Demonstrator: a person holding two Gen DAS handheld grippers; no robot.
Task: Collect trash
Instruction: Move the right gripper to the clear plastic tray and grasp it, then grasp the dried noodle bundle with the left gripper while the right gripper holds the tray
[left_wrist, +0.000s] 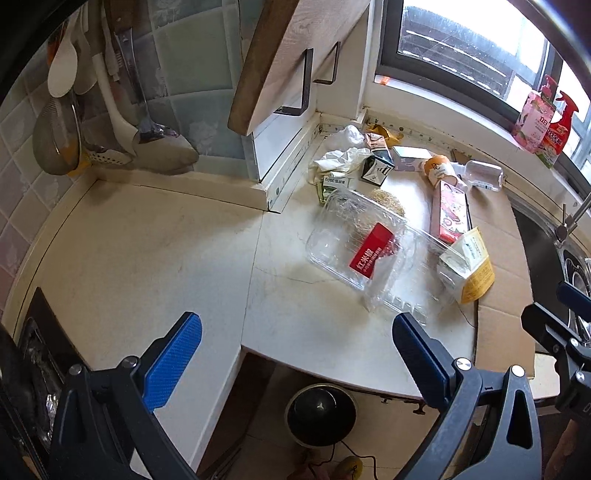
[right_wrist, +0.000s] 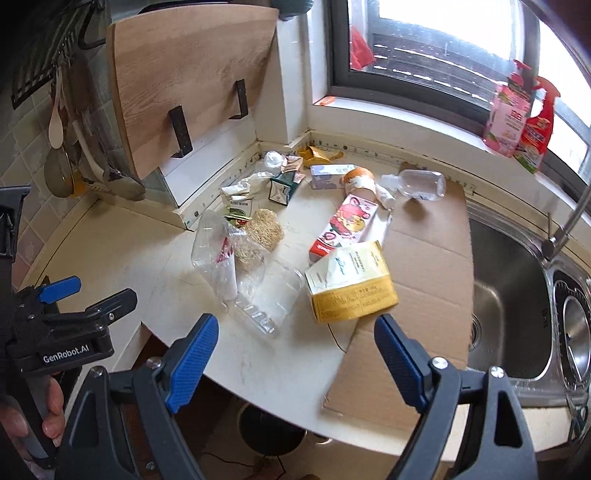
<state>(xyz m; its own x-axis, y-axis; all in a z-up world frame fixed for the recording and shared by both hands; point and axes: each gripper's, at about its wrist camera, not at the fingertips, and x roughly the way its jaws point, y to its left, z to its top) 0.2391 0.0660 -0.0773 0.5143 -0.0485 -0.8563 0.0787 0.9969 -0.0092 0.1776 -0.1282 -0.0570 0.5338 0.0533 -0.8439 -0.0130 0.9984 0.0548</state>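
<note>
The trash, from the clear plastic tray (left_wrist: 364, 251) and yellow carton (right_wrist: 351, 286) to the wrappers near the window corner, lies scattered on the countertop (left_wrist: 147, 251), nothing apparently collected yet, while the left gripper (left_wrist: 297, 341) and right gripper (right_wrist: 295, 341) hover spread wide and empty above the bin (left_wrist: 320, 413) below.

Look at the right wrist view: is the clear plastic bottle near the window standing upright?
No: the clear plastic bottle lies on its side at the back edge of the flattened cardboard.
</note>
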